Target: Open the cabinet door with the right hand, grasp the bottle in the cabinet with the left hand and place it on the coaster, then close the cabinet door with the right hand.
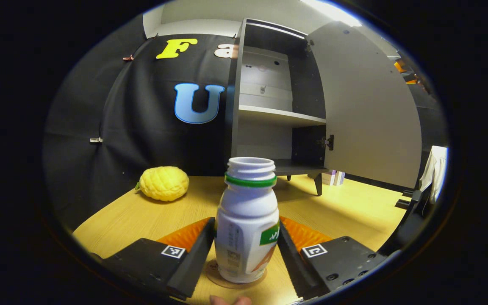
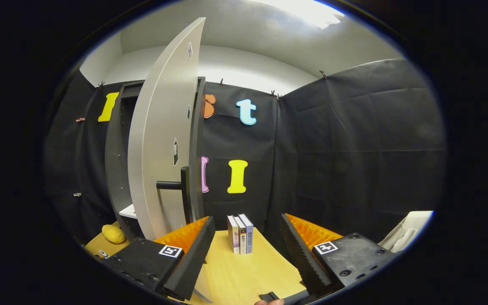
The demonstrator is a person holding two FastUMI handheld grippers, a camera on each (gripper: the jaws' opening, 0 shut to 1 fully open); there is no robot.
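On the coaster (image 1: 217,277), left gripper (image 1: 246,245) flanks upright bottle (image 1: 247,228).

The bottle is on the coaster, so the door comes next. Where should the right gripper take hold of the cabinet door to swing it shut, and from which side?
Grip the dark bar handle that sticks out from the outer face of the open cabinet door, near its free edge. The right gripper is open and faces it, so come straight forward and to the left, the fingers closing across the bar. The flat panel itself offers nothing to pinch.
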